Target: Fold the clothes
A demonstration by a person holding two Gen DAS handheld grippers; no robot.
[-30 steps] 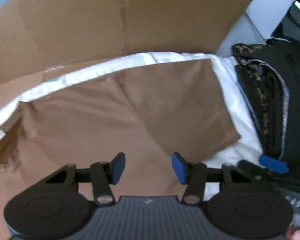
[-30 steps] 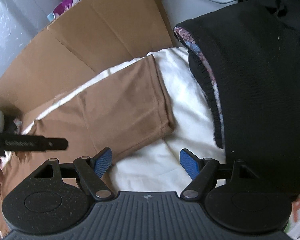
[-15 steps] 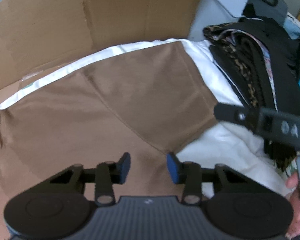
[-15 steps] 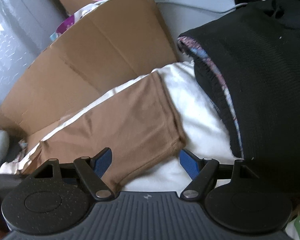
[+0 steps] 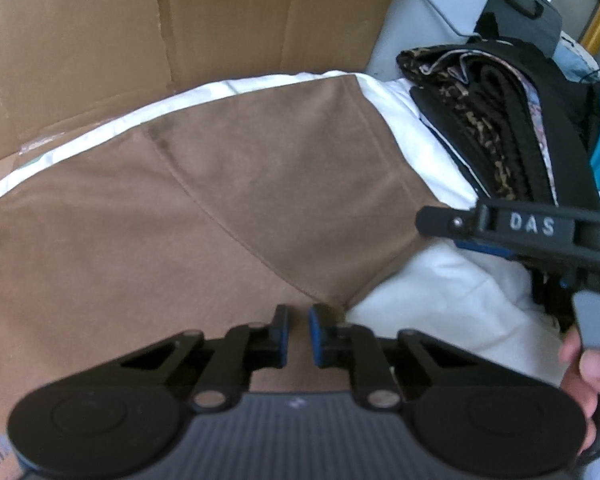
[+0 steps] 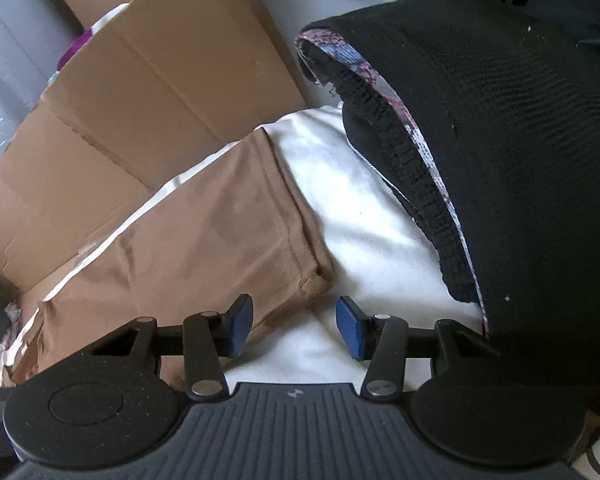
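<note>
A brown garment (image 5: 180, 216) lies flat on a white sheet (image 5: 440, 284), one sleeve folded over its body. My left gripper (image 5: 298, 334) hovers low over the garment's near edge by the sleeve's corner, its blue pads nearly together with a narrow gap and nothing seen between them. My right gripper (image 6: 294, 328) is open and empty, just in front of the sleeve's cuff corner (image 6: 314, 280); the garment (image 6: 220, 248) shows there too. The right gripper also appears in the left wrist view (image 5: 520, 228), at the right.
A stack of folded dark clothes (image 5: 500, 128) sits on the right of the sheet, and looms large in the right wrist view (image 6: 500, 160). A cardboard sheet (image 5: 160, 48) stands behind the garment. A hand (image 5: 588, 364) holds the right gripper.
My left gripper's pads have closed from wide apart to nearly together while moving toward the sleeve's corner. My right gripper has narrowed a little and moved nearer the cuff.
</note>
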